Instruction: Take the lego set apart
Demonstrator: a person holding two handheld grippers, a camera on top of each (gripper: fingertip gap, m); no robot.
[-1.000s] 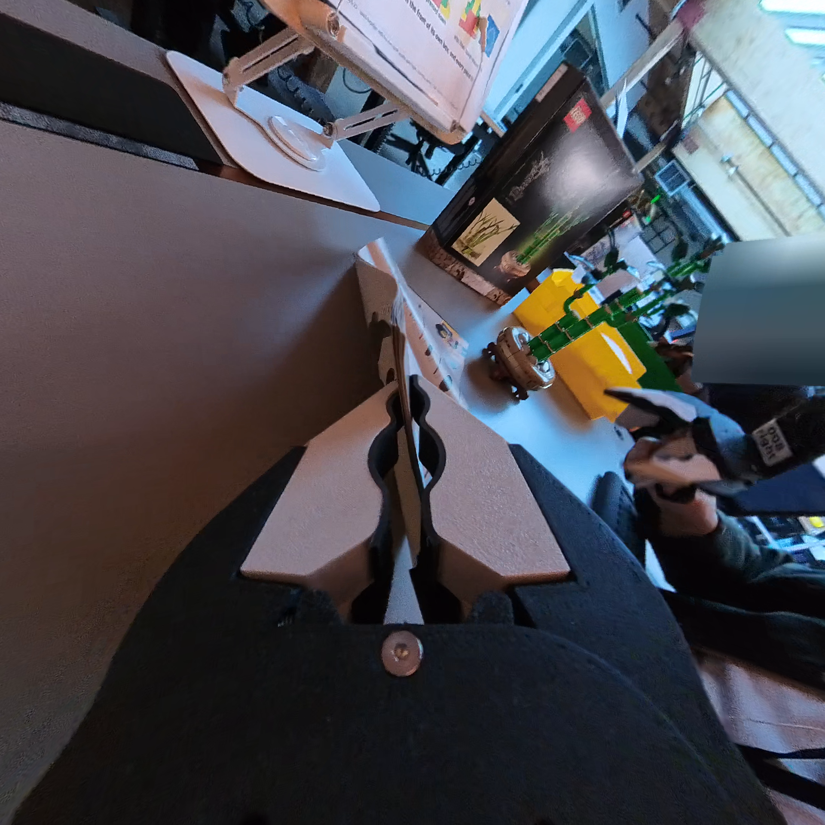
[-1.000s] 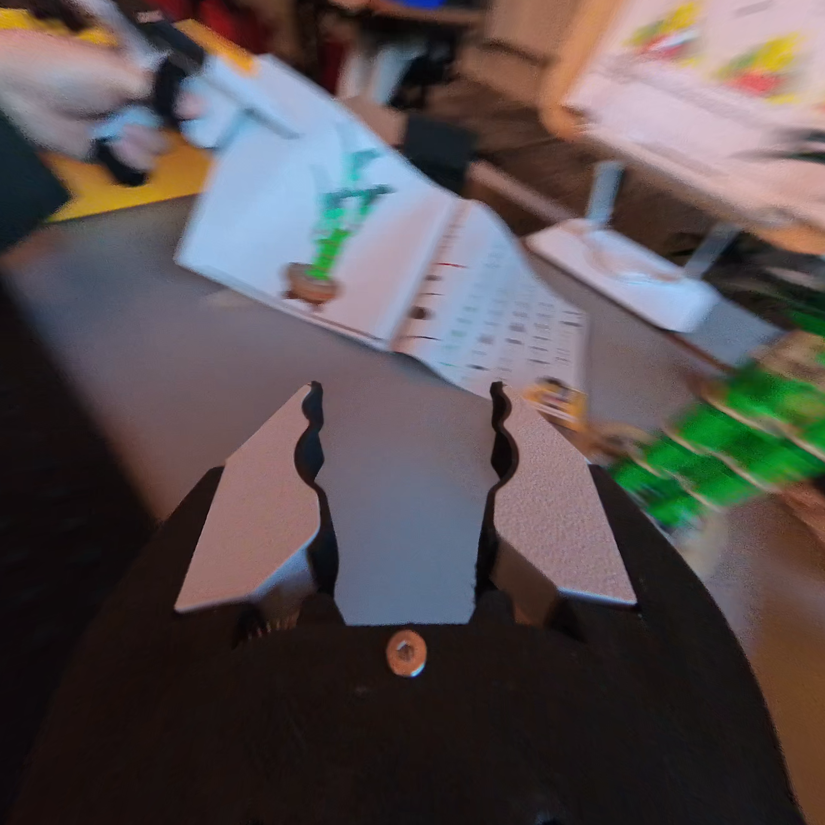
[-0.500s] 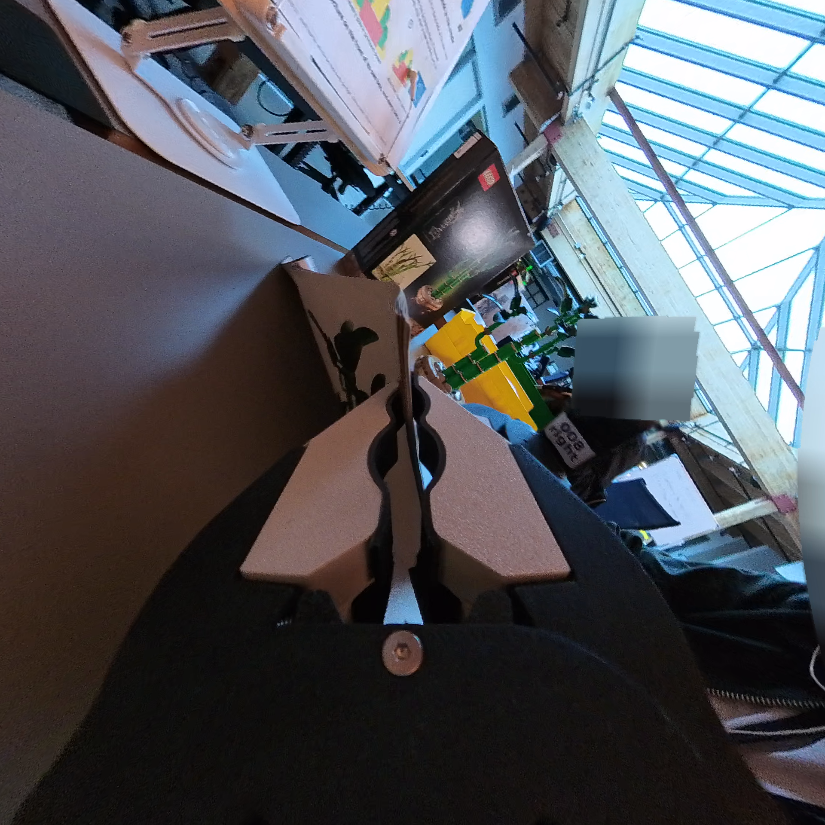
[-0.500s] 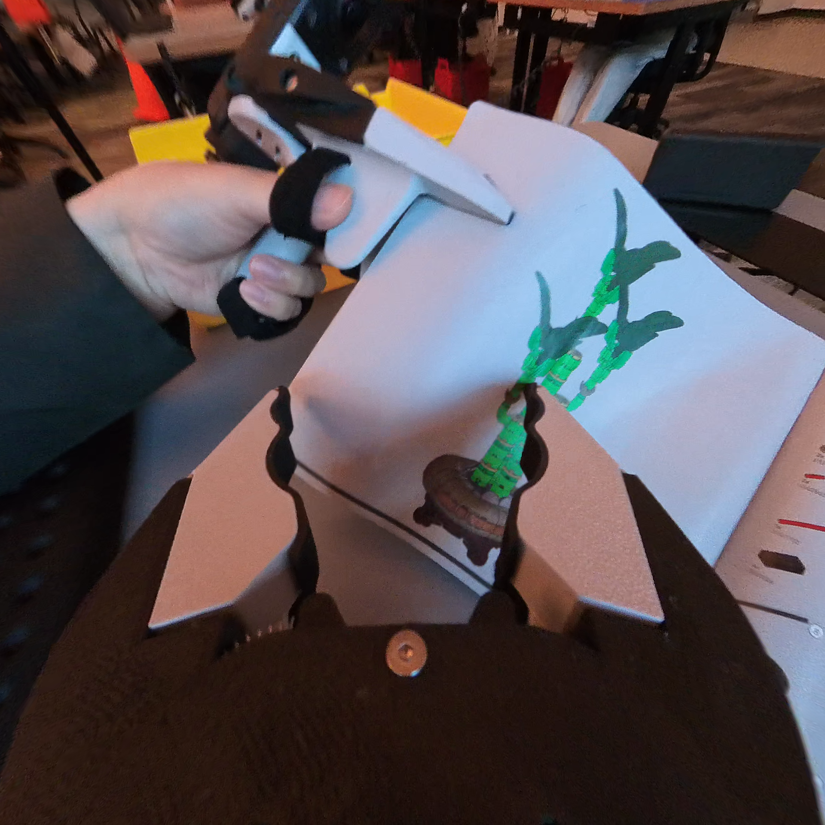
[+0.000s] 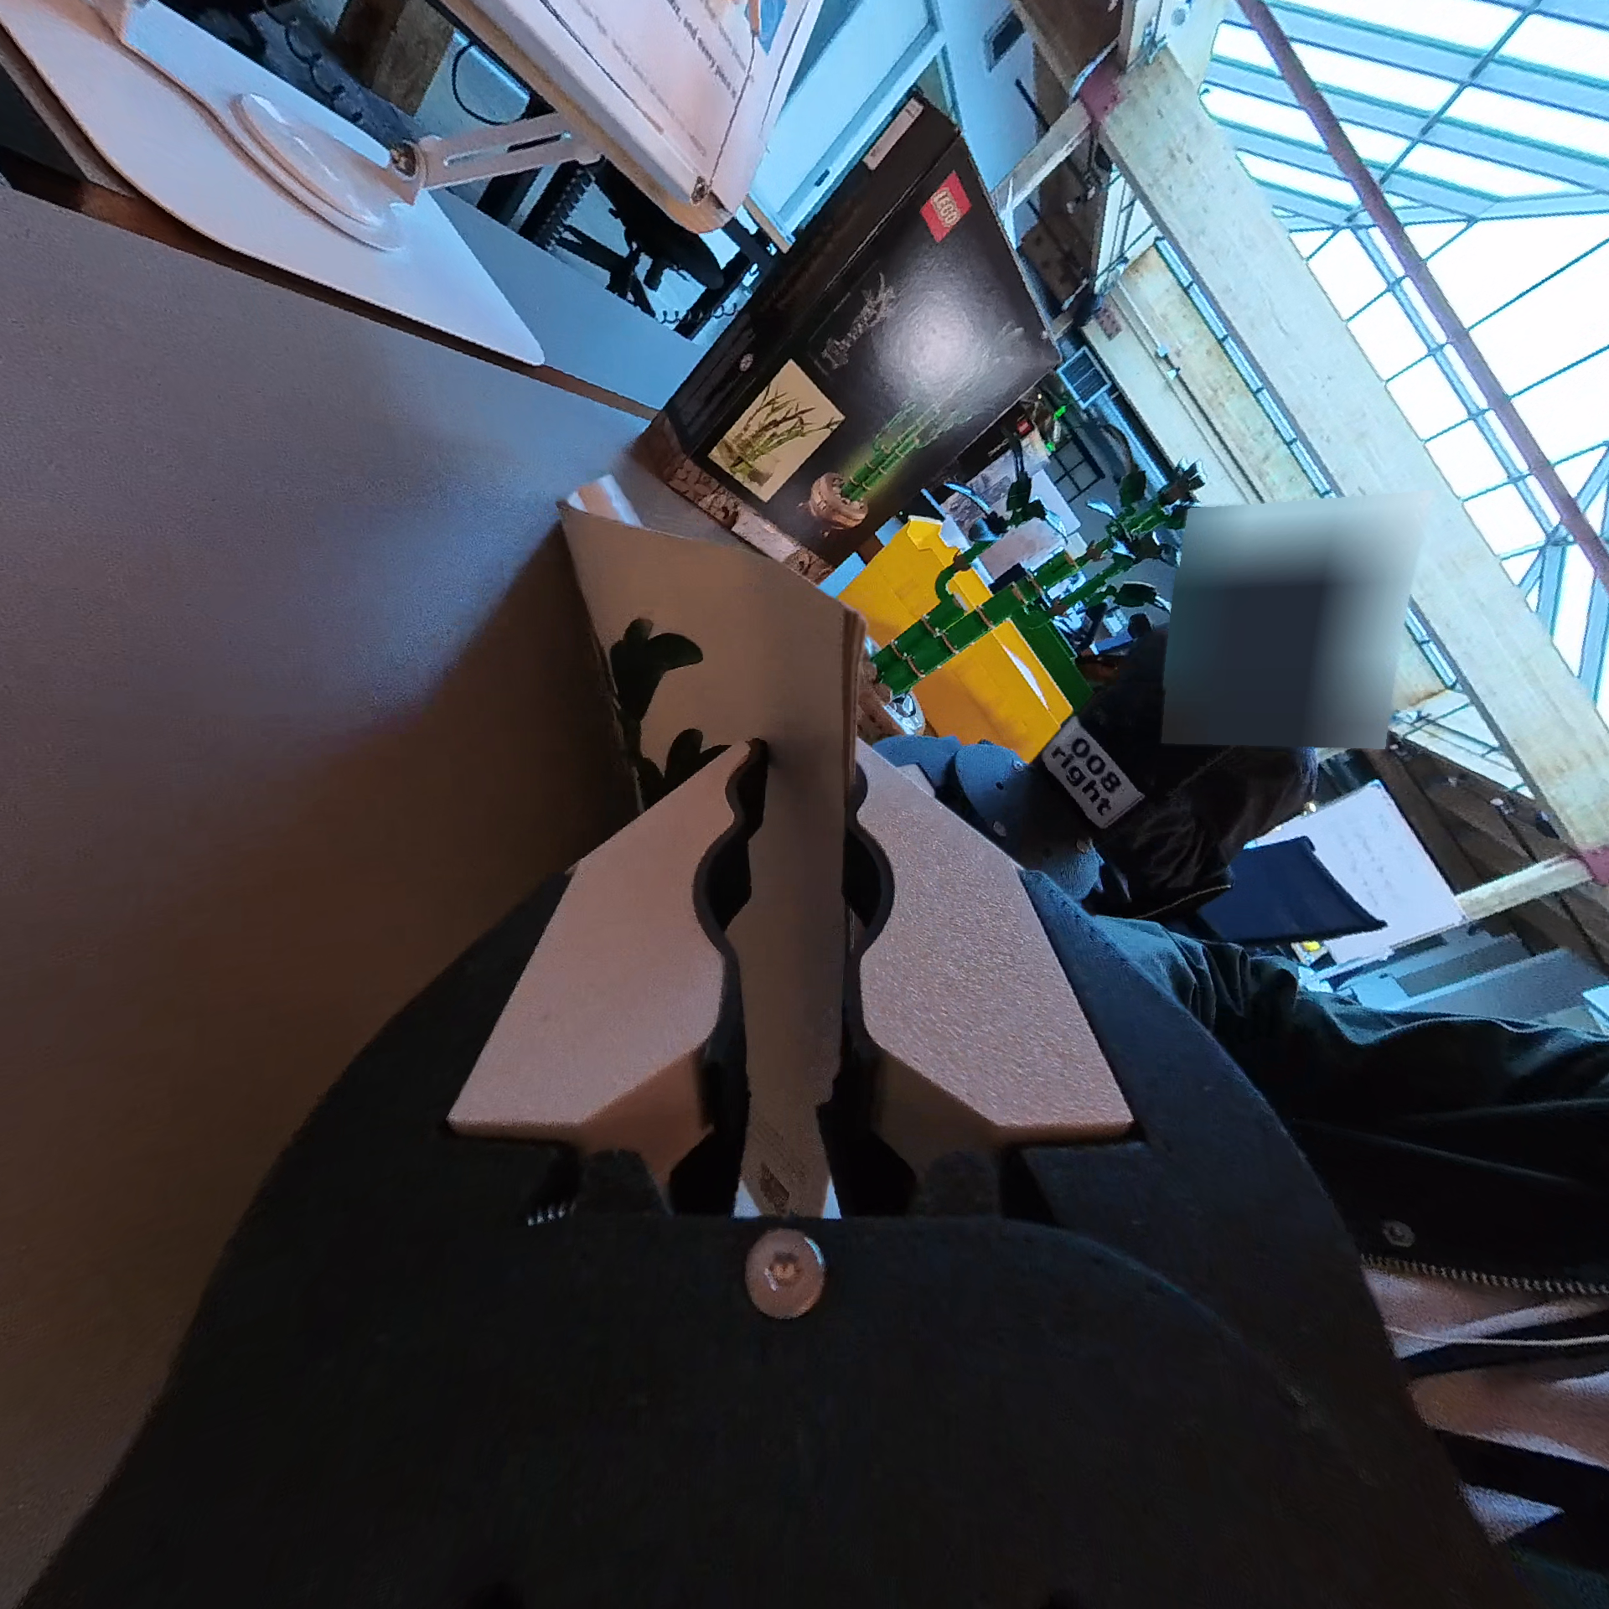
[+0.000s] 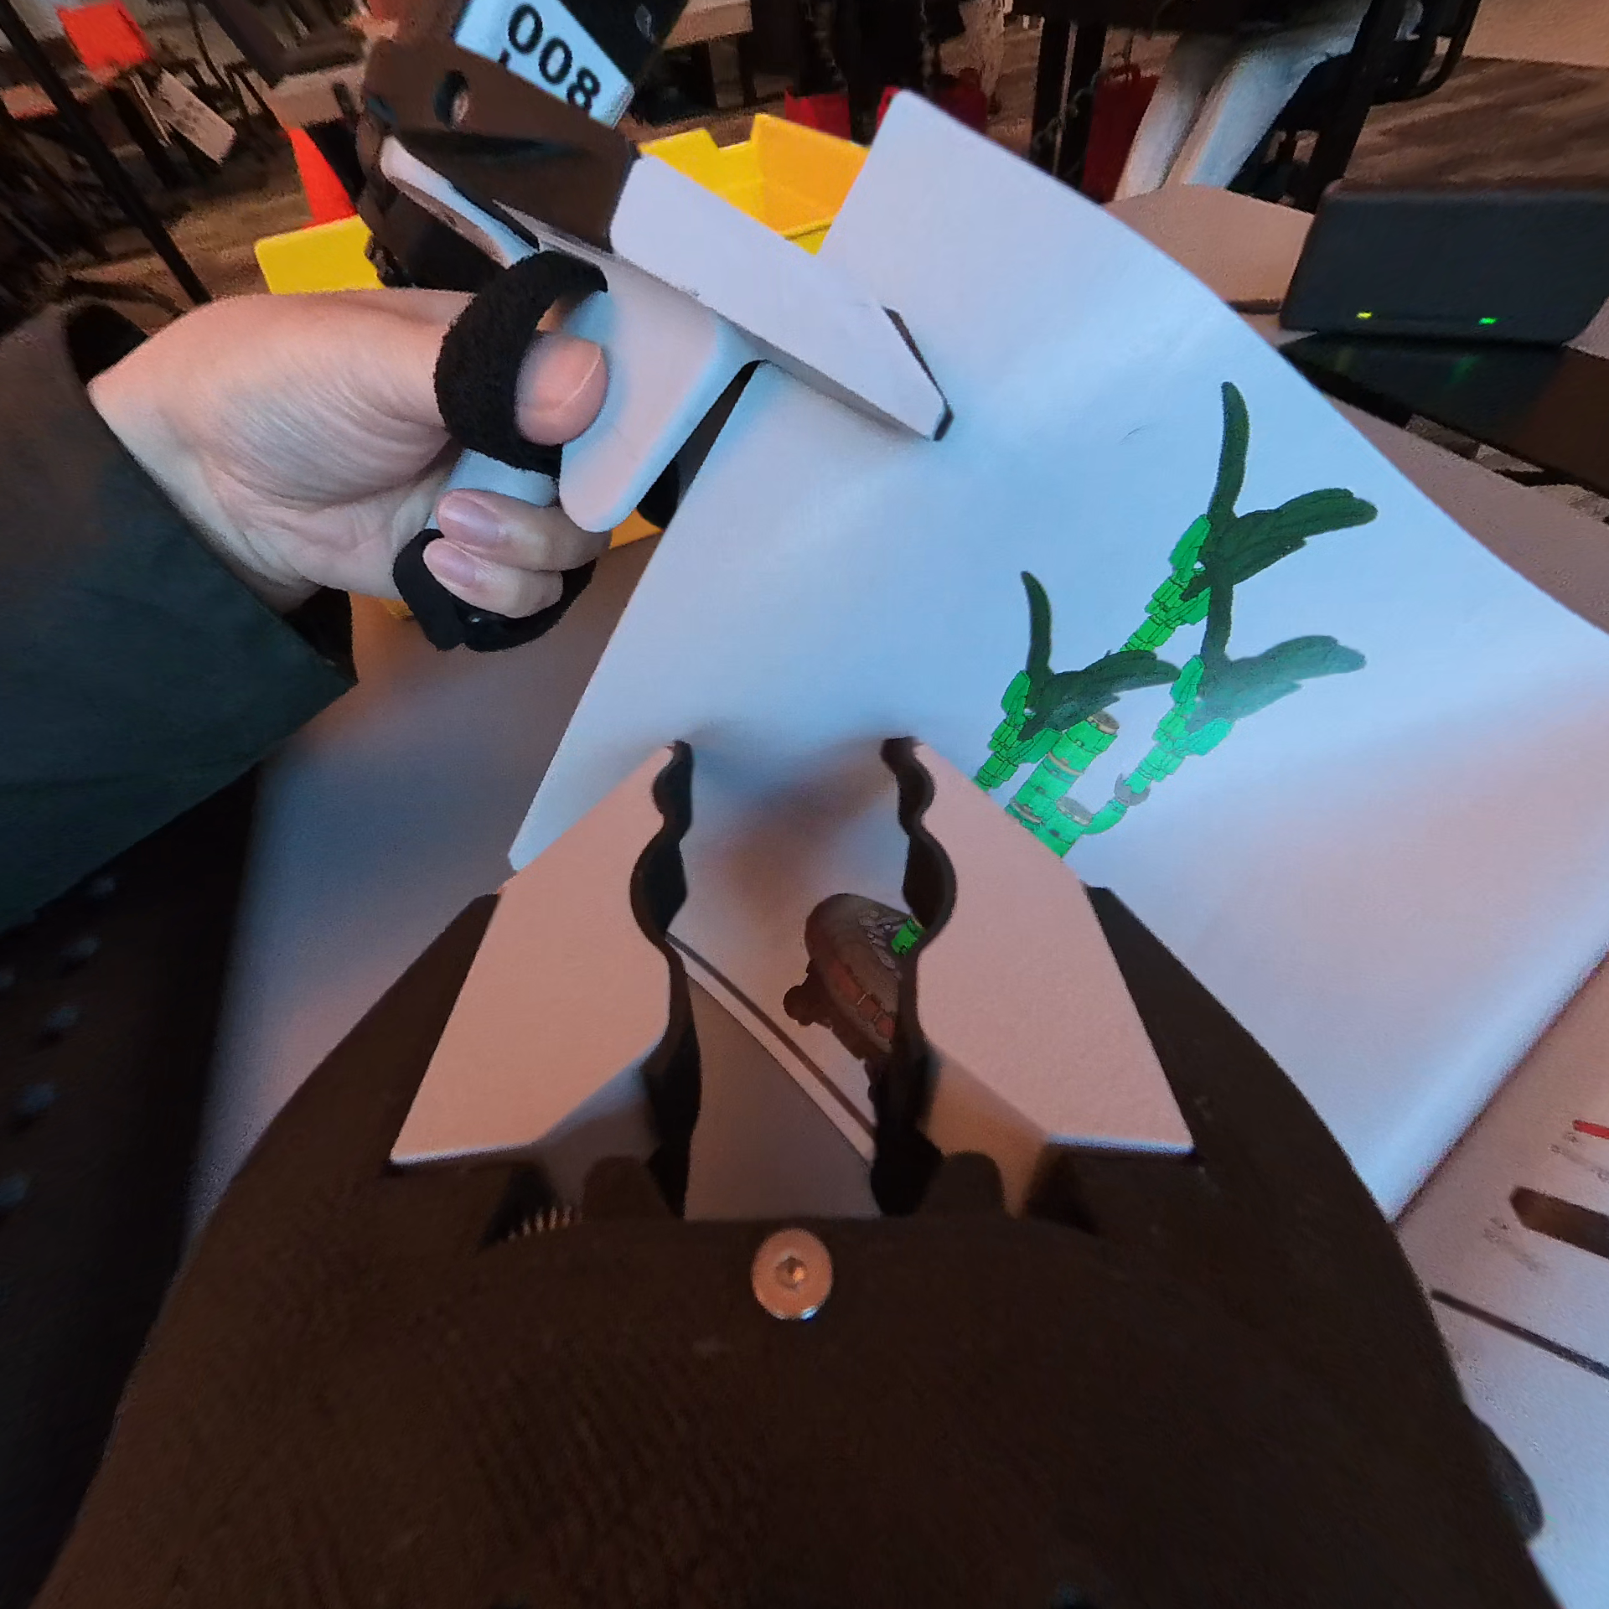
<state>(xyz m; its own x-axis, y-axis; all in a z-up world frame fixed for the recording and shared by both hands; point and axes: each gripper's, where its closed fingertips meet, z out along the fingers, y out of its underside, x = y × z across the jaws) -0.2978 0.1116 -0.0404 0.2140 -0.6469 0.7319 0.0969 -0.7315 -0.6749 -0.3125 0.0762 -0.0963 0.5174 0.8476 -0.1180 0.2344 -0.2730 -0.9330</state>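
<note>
Left gripper (image 5: 801,788), matte pale fingers with wavy black inner edges on a felt-like black body, clamped on the thin edge of a paper instruction booklet (image 5: 740,662), lifted edge-on at frame centre of the left wrist view. Same booklet seen broadside in the right wrist view (image 6: 1001,540): smooth white page, gently curved, printed with green segmented stalks, dark leaves and a brown round pot. Left gripper there too (image 6: 879,383), upper left, flat grey blades pinching the page's top edge, held by a hand (image 6: 348,453) with black fabric loops round the fingers (dark sleeve at the wrist). Right gripper (image 6: 788,753), lower centre of its own view, fingers spread apart with a clear gap, nothing between them, tips just before the page's lower edge; contact cannot be told.

Only in the left wrist view: the lego set (image 5: 1019,601), a glossy green jointed bamboo model, right of centre beyond the booklet, beside a yellow bin (image 5: 975,662); black glossy product box (image 5: 879,366) standing above it; white stand base (image 5: 287,183) at upper left on the dull grey table (image 5: 244,609).
</note>
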